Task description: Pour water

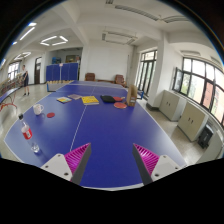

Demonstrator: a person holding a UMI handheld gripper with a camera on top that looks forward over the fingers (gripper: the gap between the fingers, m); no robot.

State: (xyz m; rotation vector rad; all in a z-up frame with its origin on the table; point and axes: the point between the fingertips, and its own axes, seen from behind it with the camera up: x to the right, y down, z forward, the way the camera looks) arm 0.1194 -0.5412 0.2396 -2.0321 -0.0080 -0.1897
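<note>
Gripper (110, 160) held high over a blue table-tennis table (110, 135), fingers apart with nothing between them; pink pads (78, 157) visible at lower centre of frame. The table fills the middle of the view, its white centre line running up toward the far end. Task items not yet approached. A clear bottle (33, 143) stands at the lower left, near the table's left edge, with a white cup (38, 109) further up the left side and a small red item (26, 129) between them. At the far end, centre frame: a yellow pad (90, 100), a dark book (108, 98), a red disc (120, 105) and a tall tan container (131, 95). Windows (195, 80) at right. Judgement: the step in hand is the approach to the pouring vessel, probably the bottle, though whether it holds water cannot be told. To do it well, swing left and down, line up the open fingers either side of the bottle's body below the shoulder, and close squarely so it stays upright and does not tip off the table edge.
</note>
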